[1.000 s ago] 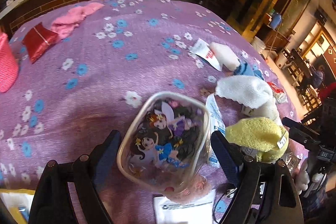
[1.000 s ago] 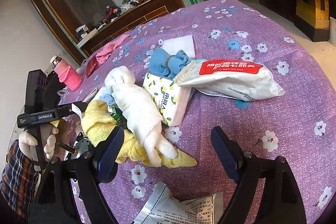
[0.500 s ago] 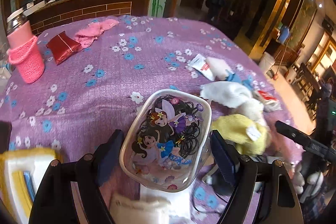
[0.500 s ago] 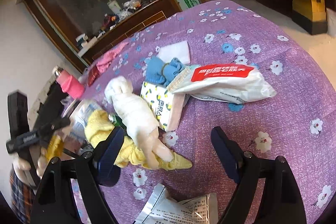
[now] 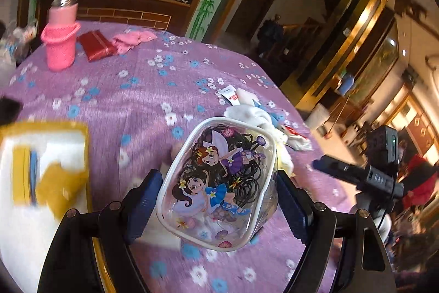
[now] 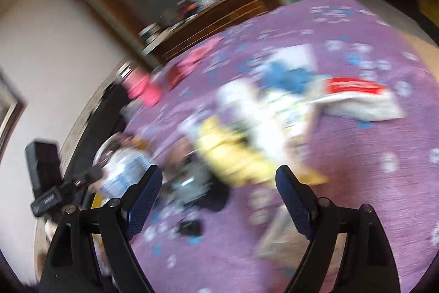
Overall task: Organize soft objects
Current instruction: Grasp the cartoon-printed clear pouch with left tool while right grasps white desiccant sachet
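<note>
Pouch btwn left gripper fingers

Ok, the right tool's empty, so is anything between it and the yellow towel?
Nothing visible: the right tool is open, and the yellow towel lies just ahead on the purple cloth, though the view is blurred.

Purple flowered tablecloth, pink bottle

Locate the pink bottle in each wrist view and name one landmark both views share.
Left wrist: the pink bottle stands upright at upper left, near the table's far edge.
Right wrist: it shows blurred at left of centre, leaning in the picture.
Shared landmark: the pink cloth lies near the bottle in both views.
</note>
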`<state>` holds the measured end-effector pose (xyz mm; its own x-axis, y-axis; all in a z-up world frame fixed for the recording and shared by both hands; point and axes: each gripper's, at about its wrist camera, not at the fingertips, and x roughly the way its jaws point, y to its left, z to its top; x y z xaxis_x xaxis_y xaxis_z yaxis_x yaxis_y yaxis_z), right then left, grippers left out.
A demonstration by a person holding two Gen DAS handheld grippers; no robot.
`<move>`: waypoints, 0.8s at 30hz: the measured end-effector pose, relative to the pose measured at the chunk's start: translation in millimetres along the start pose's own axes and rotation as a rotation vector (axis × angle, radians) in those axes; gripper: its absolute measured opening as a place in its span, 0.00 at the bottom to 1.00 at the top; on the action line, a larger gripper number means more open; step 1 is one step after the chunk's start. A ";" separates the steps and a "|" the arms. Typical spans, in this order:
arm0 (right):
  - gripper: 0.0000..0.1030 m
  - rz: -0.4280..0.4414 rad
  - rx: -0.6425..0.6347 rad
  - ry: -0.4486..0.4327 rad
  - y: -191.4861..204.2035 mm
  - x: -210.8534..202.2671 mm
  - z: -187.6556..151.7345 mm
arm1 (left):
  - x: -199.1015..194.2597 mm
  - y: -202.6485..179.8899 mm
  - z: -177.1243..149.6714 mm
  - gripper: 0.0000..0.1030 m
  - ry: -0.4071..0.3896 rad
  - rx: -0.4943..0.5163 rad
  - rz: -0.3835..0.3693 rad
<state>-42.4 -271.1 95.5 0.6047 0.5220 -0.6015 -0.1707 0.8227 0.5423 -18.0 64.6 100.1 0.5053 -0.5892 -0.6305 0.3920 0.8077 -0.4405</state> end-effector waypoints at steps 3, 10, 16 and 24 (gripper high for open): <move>0.81 0.046 -0.093 0.040 32.8 6.2 -15.7 | -6.0 -0.1 -23.7 0.83 0.014 -0.030 -0.008; 0.82 -0.006 -0.246 0.149 67.9 18.5 -61.5 | 13.2 3.1 -65.2 0.83 0.103 -0.038 0.099; 0.82 -0.015 -0.327 0.217 86.1 27.0 -89.9 | 11.8 2.9 -70.2 0.83 0.089 -0.023 0.121; 0.82 0.023 -0.307 0.306 103.7 59.7 -102.9 | 5.7 -3.1 -88.2 0.83 0.086 0.062 0.240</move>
<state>-104.1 -131.5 55.4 0.3472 0.5455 -0.7628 -0.4332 0.8147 0.3854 -84.1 60.9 41.5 0.5232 -0.3748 -0.7653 0.3168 0.9193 -0.2336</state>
